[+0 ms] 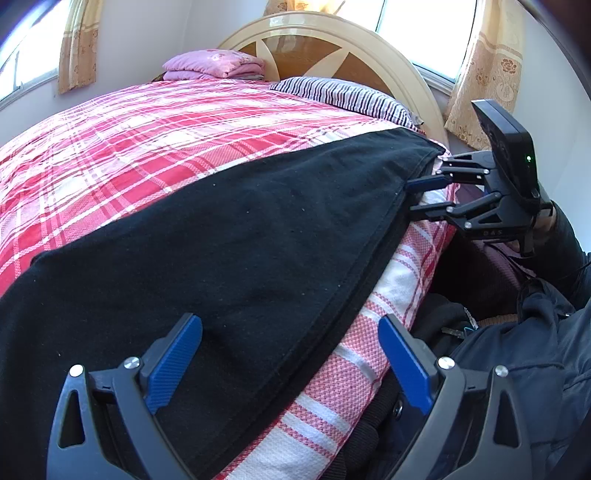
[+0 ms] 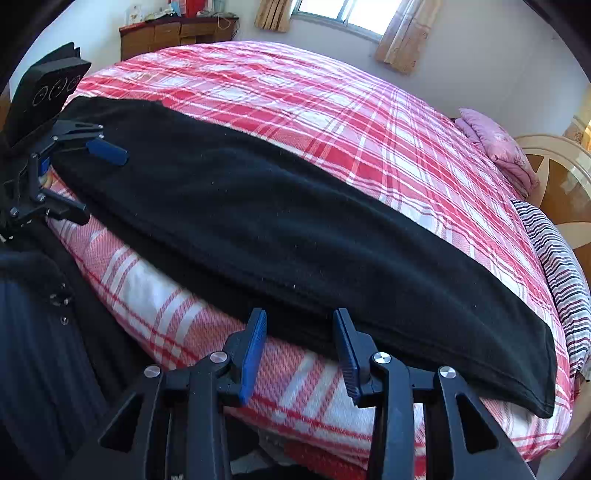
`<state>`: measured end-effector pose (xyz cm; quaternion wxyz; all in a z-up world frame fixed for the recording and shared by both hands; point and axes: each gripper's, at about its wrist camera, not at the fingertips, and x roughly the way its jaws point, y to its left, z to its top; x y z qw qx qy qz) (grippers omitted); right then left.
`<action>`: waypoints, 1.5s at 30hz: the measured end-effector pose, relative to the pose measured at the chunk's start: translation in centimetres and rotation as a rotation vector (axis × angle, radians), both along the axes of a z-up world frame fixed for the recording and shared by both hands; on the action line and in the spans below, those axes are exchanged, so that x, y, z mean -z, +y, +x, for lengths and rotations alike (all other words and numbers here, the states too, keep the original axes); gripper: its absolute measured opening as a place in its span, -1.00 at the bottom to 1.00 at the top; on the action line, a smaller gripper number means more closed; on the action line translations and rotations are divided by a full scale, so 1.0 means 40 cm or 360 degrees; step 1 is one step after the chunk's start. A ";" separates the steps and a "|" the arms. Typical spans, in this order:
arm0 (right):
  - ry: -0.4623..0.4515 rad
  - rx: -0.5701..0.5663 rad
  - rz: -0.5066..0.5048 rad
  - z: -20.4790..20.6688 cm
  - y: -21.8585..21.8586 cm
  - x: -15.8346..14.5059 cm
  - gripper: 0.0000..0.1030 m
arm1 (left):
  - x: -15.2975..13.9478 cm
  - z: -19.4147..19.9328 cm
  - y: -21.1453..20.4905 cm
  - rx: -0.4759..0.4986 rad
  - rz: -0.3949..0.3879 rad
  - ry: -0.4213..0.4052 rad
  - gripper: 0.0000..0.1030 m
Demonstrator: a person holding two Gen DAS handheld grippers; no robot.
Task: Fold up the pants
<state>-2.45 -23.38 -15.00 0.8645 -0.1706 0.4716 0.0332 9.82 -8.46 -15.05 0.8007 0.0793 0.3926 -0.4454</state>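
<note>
Black pants (image 1: pixel 229 236) lie folded lengthwise along the near edge of a bed, also seen in the right wrist view (image 2: pixel 295 229). My left gripper (image 1: pixel 291 354) is open, its blue fingers straddling the pants' near edge at one end; it also shows in the right wrist view (image 2: pixel 79 173). My right gripper (image 2: pixel 299 343) is open at the pants' near edge close to the other end. In the left wrist view it (image 1: pixel 415 197) sits at the far corner of the pants. Neither holds cloth.
The red and white plaid bedspread (image 2: pixel 332 110) covers the bed. A striped pillow (image 1: pixel 351 96) and folded pink blankets (image 1: pixel 218 64) lie by the wooden headboard (image 1: pixel 332 48). A wooden dresser (image 2: pixel 173 33) stands beyond. The person's dark jacket (image 1: pixel 524 350) is beside the bed.
</note>
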 end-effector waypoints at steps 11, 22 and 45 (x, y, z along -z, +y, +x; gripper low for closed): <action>-0.0096 -0.0084 -0.0216 0.016 0.050 0.018 -0.85 | 0.003 0.002 0.003 0.0006 0.0000 0.0004 0.90; -0.0067 -0.0067 -0.0129 -0.028 0.035 0.011 -0.97 | -0.017 0.005 0.024 0.0031 -0.0057 0.0044 0.90; -0.0222 0.0334 0.0232 0.029 -0.123 -0.048 -0.11 | -0.064 0.047 0.101 -0.0230 -0.0141 -0.0009 0.97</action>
